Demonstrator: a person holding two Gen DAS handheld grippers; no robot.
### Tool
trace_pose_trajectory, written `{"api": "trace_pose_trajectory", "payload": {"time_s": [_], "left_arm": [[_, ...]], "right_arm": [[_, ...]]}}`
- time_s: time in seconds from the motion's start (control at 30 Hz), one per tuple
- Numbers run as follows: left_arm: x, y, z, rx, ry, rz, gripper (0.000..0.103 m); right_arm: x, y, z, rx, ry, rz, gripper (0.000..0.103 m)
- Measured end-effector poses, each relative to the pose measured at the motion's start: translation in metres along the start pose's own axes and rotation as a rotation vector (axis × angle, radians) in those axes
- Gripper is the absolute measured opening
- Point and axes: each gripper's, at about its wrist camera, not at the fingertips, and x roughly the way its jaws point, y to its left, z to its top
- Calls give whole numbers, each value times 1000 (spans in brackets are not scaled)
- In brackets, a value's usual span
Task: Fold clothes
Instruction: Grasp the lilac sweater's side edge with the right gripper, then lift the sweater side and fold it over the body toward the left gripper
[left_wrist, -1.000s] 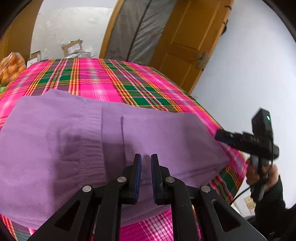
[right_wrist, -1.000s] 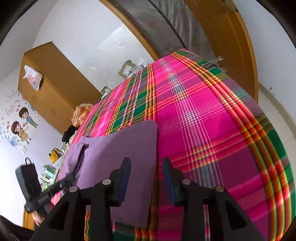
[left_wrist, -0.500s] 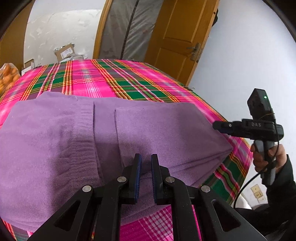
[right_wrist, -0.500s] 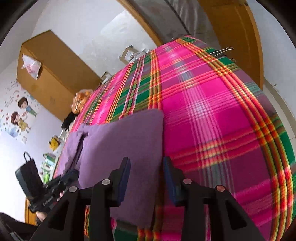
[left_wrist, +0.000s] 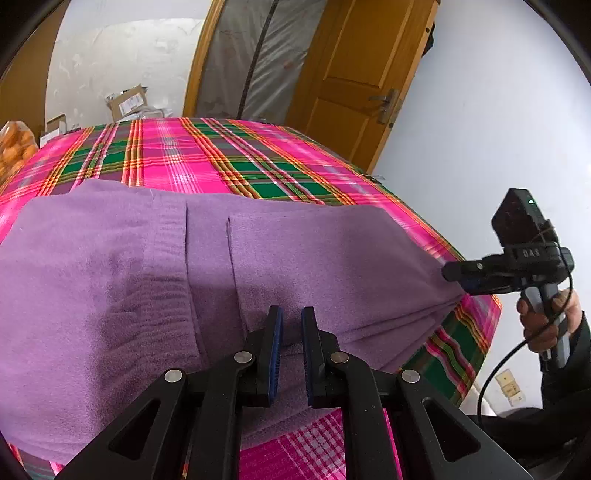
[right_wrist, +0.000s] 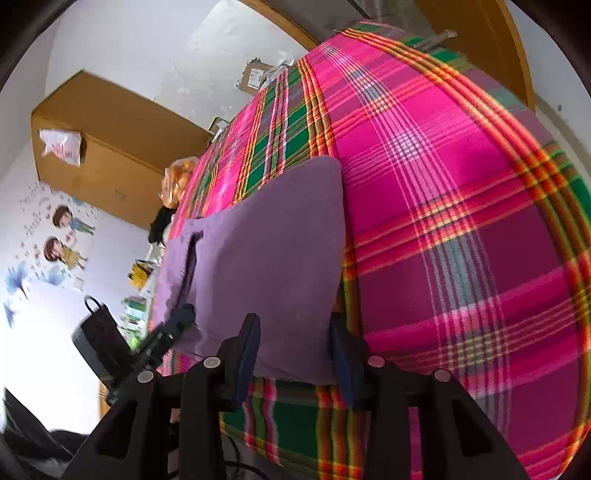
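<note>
Pink-and-green plaid cloth (left_wrist: 221, 158) covers the table, with a wooden door (left_wrist: 354, 70) behind it. On it, near the front edge, lies a folded purple garment (left_wrist: 110, 280). The left gripper (left_wrist: 291, 325) hovers over its near edge, jaws almost together with nothing visibly pinched. The right gripper (right_wrist: 293, 347) stands at the garment's right corner, jaws apart, fabric between them, pads seemingly not pressing

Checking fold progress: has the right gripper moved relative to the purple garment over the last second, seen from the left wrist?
Yes. The right gripper has closed in on the purple garment's right edge, and its tip now meets that edge.
</note>
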Motion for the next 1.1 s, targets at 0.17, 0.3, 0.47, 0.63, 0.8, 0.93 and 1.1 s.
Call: {"api": "trace_pose_trajectory", "payload": {"time_s": [0.17,0.3,0.47,0.63,0.8,0.93,1.1], "left_arm": [[0,1,0,-3,-1,-4,10],[-1,2,-1,-5,-1,-7,10],[-1,3,-1,-6,-2,-8,10],[-2,1,-1,1,1,2,11],[-12,-1,1,-4,-18,11,11],[-25,2,6,-19,-55,20,11],[-43,12,13,-36,-115,65,11]], "right_arm": [[9,-5,8,56,-41,40,38],[11,-5,7,56,-58,21,30],[12,-6,-2,40,-43,0,14],[15,-2,0,23,-60,-2,12],[3,18,6,-27,-122,63,11],[-7,37,10,-72,-161,104,11],[-14,64,16,-130,-190,145,11]]}}
